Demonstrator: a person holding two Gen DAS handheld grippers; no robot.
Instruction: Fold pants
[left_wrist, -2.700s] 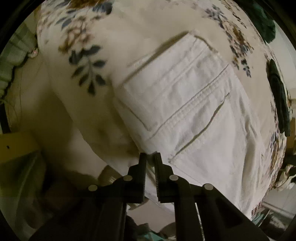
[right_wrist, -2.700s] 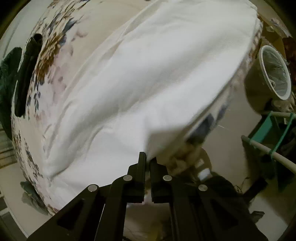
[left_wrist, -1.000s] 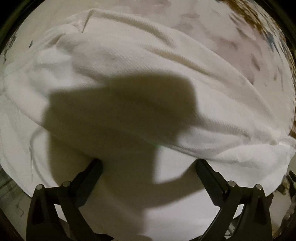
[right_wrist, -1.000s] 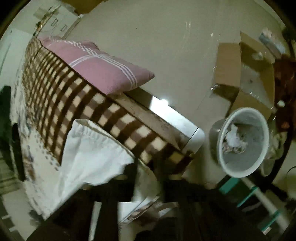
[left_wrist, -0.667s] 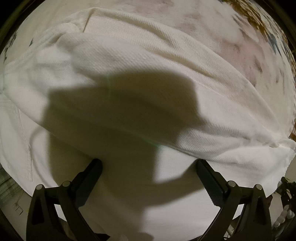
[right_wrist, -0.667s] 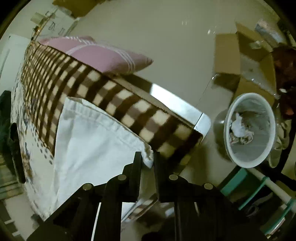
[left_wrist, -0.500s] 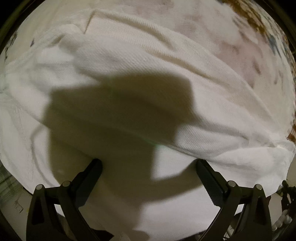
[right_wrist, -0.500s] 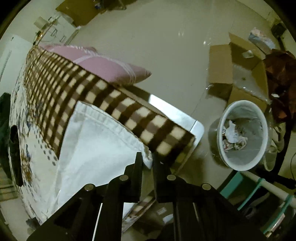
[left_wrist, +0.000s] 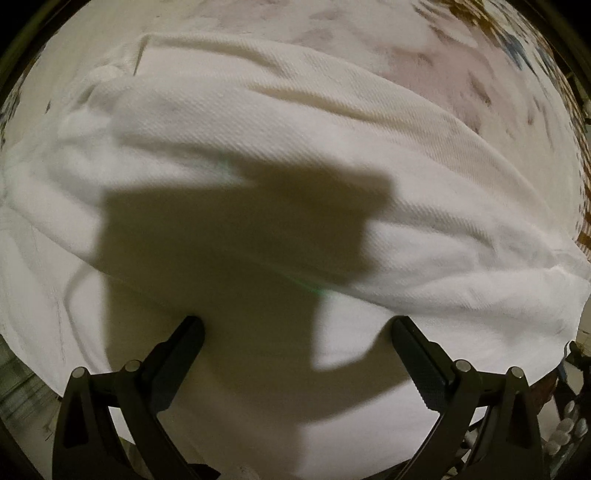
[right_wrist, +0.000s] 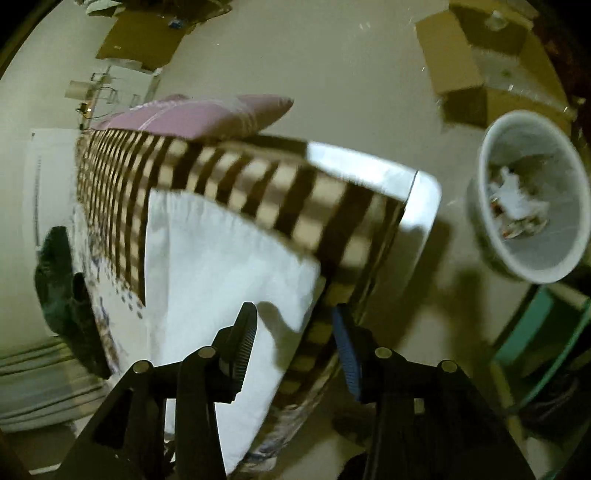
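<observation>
A: Where are the white pants (right_wrist: 207, 258)?
B: Doubled over on the bed, beside the checked blanket (right_wrist: 258, 192). Both layers show.
A: Grippers?
B: Left gripper (left_wrist: 295, 332) gapes wide, empty. Right gripper (right_wrist: 293, 321) parted, gripping nothing. Another fold probably remains.

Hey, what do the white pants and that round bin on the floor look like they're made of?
White pants: a sturdy woven cotton, probably twill or denim, matte; fine diagonal ribbing shows across the cloth, and it holds soft, thick folds. Round bin: likely plastic, smooth and slightly glossy; its thick pale rim catches the light, though motion blur leaves that open. Crumpled paper lies inside.
</observation>
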